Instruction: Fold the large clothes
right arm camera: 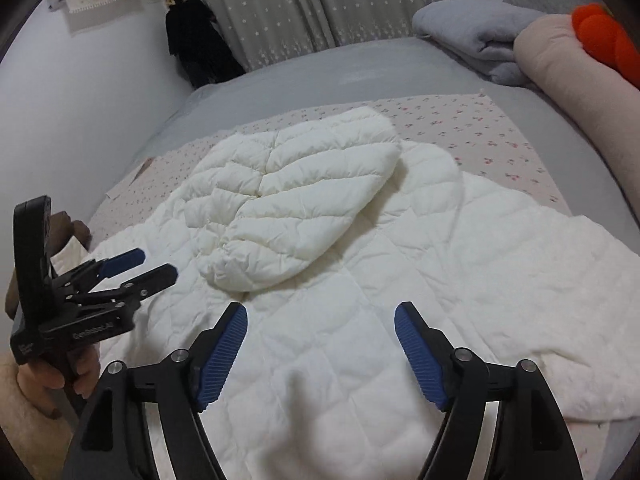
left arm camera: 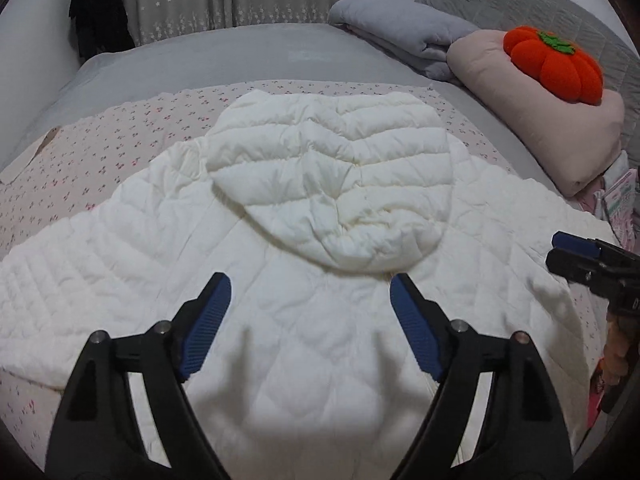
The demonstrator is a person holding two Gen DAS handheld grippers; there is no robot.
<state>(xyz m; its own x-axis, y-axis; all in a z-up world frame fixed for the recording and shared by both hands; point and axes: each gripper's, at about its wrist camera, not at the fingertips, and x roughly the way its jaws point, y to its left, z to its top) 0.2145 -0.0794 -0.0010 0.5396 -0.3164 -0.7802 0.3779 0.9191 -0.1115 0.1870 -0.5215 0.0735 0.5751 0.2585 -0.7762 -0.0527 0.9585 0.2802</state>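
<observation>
Both my grippers hover over the spread jacket.

Left wrist: my left gripper [left arm camera: 310, 290] has jaws wide apart above the white quilted jacket [left arm camera: 280, 272], which lies flat on the floral sheet [left arm camera: 120, 136], hood [left arm camera: 332, 176] folded down. Right wrist: my right gripper [right arm camera: 320, 320] likewise gapes, gripping nothing, above the jacket's back.

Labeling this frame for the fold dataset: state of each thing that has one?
white puffer jacket: spread flat on the bed, not held
hood: lying on the jacket's back
left gripper: open, fingers apart above the jacket, empty
right gripper: open, fingers apart above the jacket, empty
grey blanket: folded, at the head of the bed
orange pumpkin cushion: resting on the pink pillow
</observation>
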